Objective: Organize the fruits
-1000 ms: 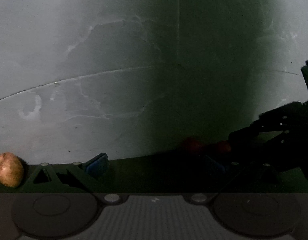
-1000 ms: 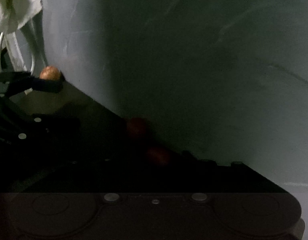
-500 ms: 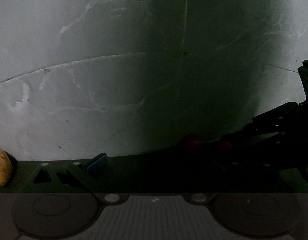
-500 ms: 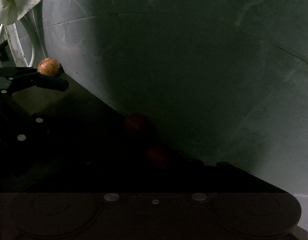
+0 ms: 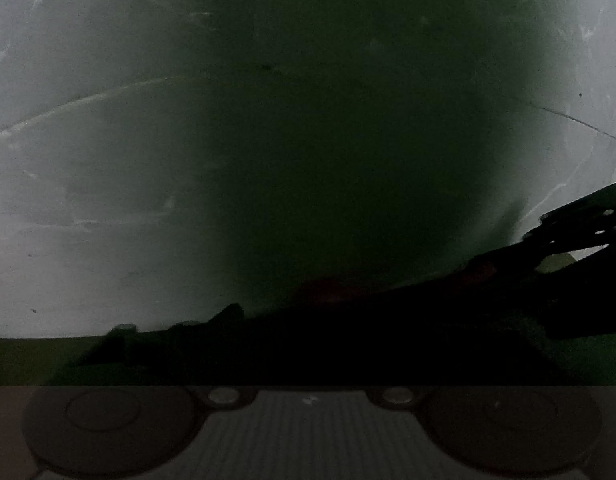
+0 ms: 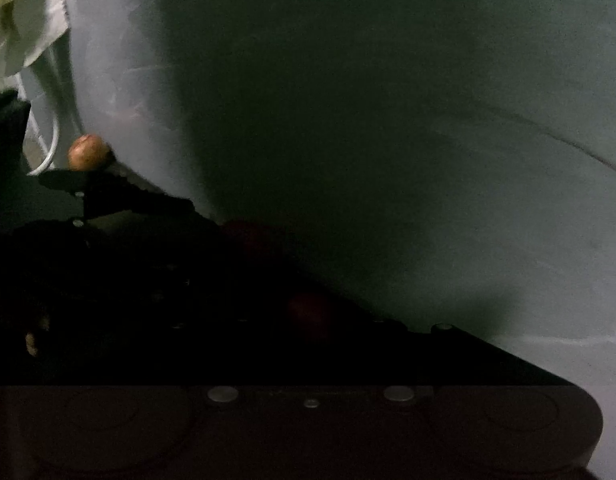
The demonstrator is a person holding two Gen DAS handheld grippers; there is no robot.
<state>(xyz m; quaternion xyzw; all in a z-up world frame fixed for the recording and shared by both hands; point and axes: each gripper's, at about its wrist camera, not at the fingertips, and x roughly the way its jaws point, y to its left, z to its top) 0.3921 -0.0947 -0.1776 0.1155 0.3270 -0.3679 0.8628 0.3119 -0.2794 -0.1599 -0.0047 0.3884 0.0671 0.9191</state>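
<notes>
Dim scene against a pale grey wall [image 5: 88, 200]. You are early in the sorting: no bowl or tray shows, and all the fruit lies on the dark green tabletop [image 5: 24, 360].

Count three fruits: two small round dark red ones and one round tan-brown one [image 6: 88, 152] far off at the table's end.

Your right gripper [image 6: 310, 332] has just been closing, with one red fruit [image 6: 308, 312] between its fingers. It is too dark to tell whether the pads press it.

Your left gripper [image 5: 312, 320] has also just been closing. Its fingers stand apart and hold nothing, and the other red fruit [image 5: 328, 288] lies just ahead.
</notes>
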